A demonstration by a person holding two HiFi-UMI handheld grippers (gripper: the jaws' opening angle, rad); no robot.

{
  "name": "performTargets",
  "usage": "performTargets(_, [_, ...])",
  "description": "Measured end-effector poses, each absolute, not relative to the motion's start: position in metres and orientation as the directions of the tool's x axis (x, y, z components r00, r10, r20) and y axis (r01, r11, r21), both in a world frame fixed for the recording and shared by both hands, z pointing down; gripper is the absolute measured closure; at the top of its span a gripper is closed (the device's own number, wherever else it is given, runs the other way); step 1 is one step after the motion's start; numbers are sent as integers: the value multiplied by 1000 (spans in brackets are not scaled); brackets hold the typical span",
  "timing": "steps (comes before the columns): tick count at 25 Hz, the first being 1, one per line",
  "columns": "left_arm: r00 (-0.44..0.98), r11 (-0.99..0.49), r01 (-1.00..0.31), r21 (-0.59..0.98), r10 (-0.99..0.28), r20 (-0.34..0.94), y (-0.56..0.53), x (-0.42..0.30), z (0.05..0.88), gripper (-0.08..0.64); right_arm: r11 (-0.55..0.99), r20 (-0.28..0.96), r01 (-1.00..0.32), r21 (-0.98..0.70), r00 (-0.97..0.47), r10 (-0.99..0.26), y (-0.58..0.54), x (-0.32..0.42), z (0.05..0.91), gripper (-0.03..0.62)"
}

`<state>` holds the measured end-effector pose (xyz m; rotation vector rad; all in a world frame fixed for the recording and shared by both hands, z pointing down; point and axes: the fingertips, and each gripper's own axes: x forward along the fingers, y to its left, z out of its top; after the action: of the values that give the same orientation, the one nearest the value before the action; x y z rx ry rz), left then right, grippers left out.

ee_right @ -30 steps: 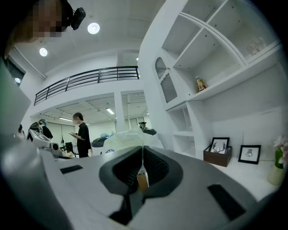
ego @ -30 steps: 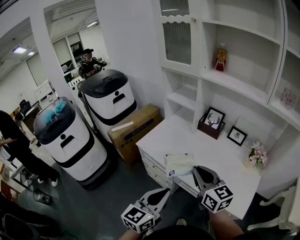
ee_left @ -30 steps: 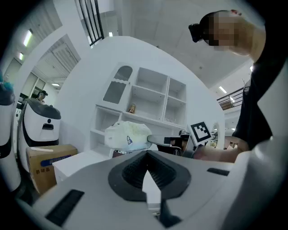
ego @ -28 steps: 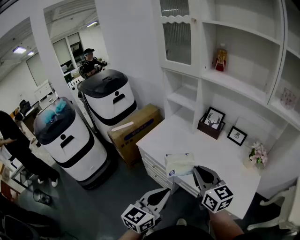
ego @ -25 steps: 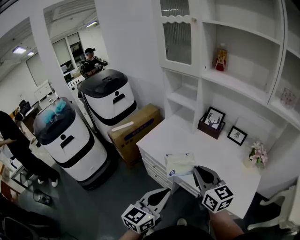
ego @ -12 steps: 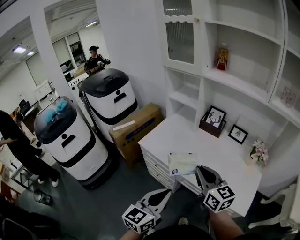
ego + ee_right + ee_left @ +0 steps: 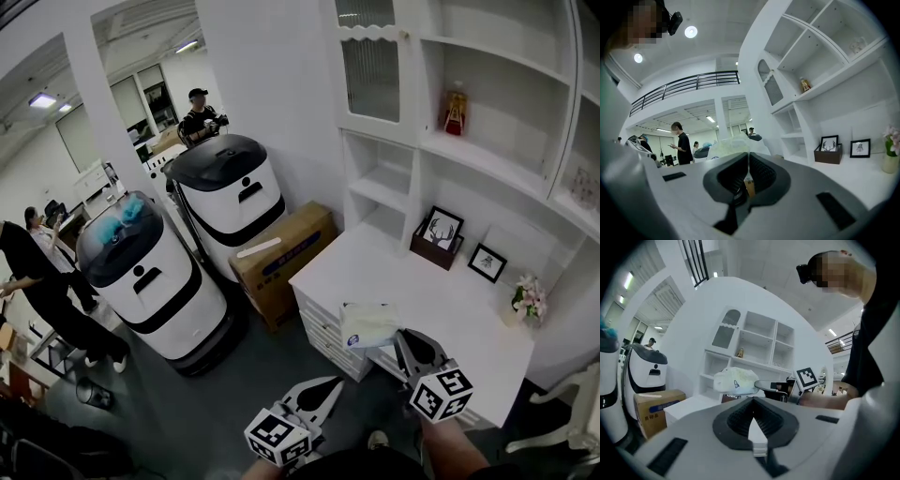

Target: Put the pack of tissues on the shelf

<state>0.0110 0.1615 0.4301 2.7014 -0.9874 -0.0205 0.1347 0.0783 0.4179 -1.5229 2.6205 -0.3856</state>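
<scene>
The pack of tissues (image 7: pixel 368 323) is a soft white bundle with a small blue mark. My right gripper (image 7: pixel 401 337) is shut on its near end and holds it in the air over the front edge of the white desk (image 7: pixel 450 309). In the right gripper view the pack (image 7: pixel 727 145) bulges just past the closed jaws (image 7: pixel 749 157). My left gripper (image 7: pixel 330 384) hangs lower and to the left, shut with nothing in it. The left gripper view shows the pack (image 7: pixel 736 380) ahead, apart from its jaws (image 7: pixel 752 404). The white shelf unit (image 7: pixel 469 150) rises behind the desk.
A red bottle (image 7: pixel 456 108) stands on a shelf. Two framed pictures (image 7: pixel 441 230) (image 7: pixel 487 262) and a flower pot (image 7: pixel 528 298) sit on the desk. Left of the desk are a cardboard box (image 7: pixel 281 253) and two white robots (image 7: pixel 225 197) (image 7: pixel 141 272), with people beyond.
The head view has shifted, so desk and shelf sit slightly further right and lower. The right gripper still holds the pack. A person at the back has walked to the right.
</scene>
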Motion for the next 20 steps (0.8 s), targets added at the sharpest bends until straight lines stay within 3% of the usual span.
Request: performTargets(20, [789,-743,-602,294,-609,77,161,-45,446,557,430,93,-862,-268,-468,-879,79,82,433,582])
